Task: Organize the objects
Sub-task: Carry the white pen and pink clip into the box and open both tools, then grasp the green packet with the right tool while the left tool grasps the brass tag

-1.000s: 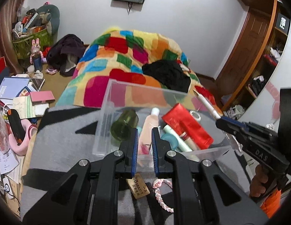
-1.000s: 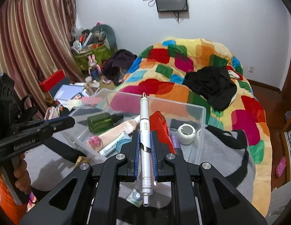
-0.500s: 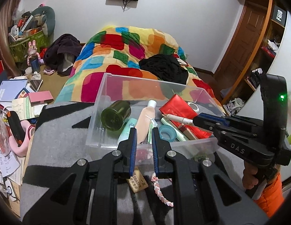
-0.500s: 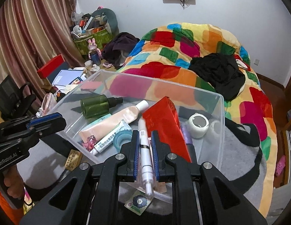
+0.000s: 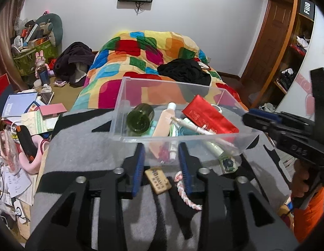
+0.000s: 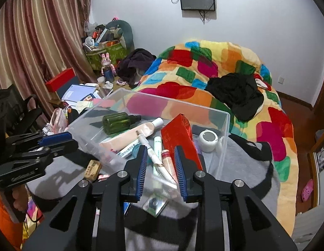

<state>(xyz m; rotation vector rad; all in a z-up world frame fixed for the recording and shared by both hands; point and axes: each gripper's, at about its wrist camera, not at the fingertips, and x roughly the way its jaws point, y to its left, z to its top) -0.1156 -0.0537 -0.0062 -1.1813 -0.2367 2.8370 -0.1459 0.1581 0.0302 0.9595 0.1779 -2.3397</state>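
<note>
A clear plastic bin (image 5: 203, 87) (image 6: 223, 123) stands on a grey and black cloth and holds a green bottle (image 5: 140, 118) (image 6: 118, 122), a pink tube (image 5: 163, 123), a red box (image 5: 210, 117) (image 6: 179, 140), a white tape roll (image 6: 208, 141) and a white pen (image 5: 195, 126) (image 6: 148, 149) lying loose on top. My left gripper (image 5: 162, 165) is open and empty, just before the bin's near wall, above a tan tag (image 5: 157, 179) and a braided cord (image 5: 184, 190). My right gripper (image 6: 161, 167) is open and empty over the bin's near edge.
A small square packet (image 5: 227, 164) (image 6: 154, 204) lies on the cloth beside the bin. A bed with a colourful blanket (image 5: 153, 56) and black clothes (image 6: 237, 92) is behind. Books and clutter (image 5: 26, 113) lie on the floor at the left.
My right gripper lowered the white pen into the bin, opened and let it go. My left gripper opened wider and moved closer to the tan tag.
</note>
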